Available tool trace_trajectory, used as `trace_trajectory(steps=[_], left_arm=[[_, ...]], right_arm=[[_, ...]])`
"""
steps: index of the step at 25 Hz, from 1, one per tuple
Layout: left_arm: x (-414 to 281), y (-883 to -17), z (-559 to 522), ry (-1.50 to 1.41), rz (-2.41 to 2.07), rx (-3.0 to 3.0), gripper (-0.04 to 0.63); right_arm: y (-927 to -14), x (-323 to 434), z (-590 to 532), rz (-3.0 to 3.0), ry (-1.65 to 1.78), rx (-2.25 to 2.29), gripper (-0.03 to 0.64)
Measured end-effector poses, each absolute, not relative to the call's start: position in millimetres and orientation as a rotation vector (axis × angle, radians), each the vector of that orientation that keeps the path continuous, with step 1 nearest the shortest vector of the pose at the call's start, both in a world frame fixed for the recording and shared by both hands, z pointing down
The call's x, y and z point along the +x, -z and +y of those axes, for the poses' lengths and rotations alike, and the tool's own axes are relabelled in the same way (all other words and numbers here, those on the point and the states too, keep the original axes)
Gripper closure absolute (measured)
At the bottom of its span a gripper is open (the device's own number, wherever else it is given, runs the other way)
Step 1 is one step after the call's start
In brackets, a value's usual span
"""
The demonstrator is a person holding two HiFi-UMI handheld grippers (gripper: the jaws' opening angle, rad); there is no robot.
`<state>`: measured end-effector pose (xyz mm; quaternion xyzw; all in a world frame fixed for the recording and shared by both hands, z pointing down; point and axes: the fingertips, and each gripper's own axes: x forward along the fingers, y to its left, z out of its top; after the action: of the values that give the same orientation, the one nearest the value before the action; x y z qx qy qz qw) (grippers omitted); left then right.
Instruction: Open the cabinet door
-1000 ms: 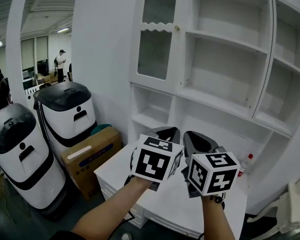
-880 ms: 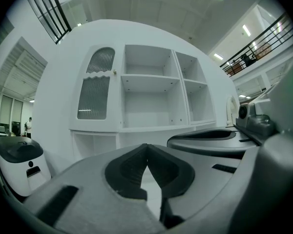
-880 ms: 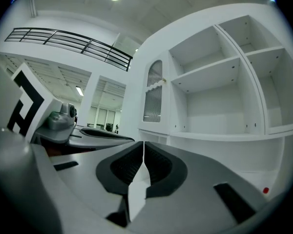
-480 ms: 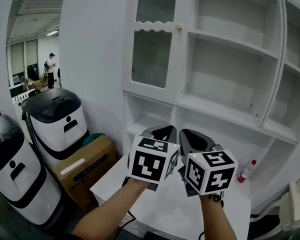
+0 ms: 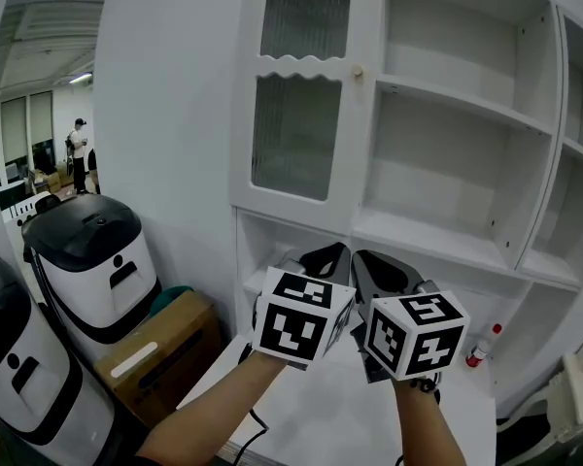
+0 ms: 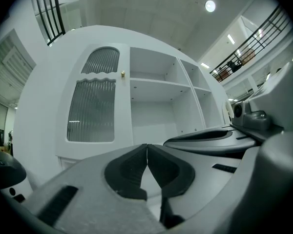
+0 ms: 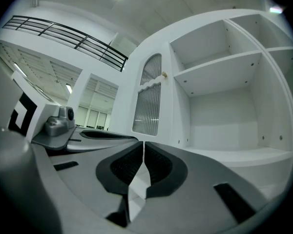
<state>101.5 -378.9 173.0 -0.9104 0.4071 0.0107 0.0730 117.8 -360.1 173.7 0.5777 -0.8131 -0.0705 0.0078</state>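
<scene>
Count at this frame. Grippers: 2, the left gripper (image 6: 147,147) and the right gripper (image 7: 143,145). Marker cubes (image 5: 301,320): 2, one per gripper. Cabinet door (image 5: 342,115): 1. Ribbed glass panes (image 5: 291,136) in it: 2, one arched above one rectangular. Knob (image 5: 358,71): 1. White-and-black machines (image 5: 89,255) at left: 2. Cardboard box (image 5: 160,352): 1. Red-capped bottle (image 5: 479,348): 1. Person (image 5: 79,149) in the far room: 1. Open shelf compartments (image 5: 447,178): several; total not countable, cut by the frame edge.

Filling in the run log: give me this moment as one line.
door: closed | knob: untouched | left gripper: shut, empty | right gripper: shut, empty | both: short of door
</scene>
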Motion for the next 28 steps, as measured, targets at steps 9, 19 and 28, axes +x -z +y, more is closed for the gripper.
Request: trace_trajectory(steps=[9,19,28], left_arm=[[93.4,-138.3,-411.0,-0.103,1.117,-2.682,0.583],[99.1,-85.1,-432.2,-0.219,1.07,-2.59,0.581],[109.0,-37.2,-442.2,-0.297,1.097,-2.446,0.58]], right_arm=[[-147.2,108.6,-392.9,-2.536,0.257,1.882,0.595],[-111.1,115.5,-410.6,-2.567,0.331,1.888,0.595],[-73.3,125.4,-421.6,-2.611,0.464,1.842,0.595]])
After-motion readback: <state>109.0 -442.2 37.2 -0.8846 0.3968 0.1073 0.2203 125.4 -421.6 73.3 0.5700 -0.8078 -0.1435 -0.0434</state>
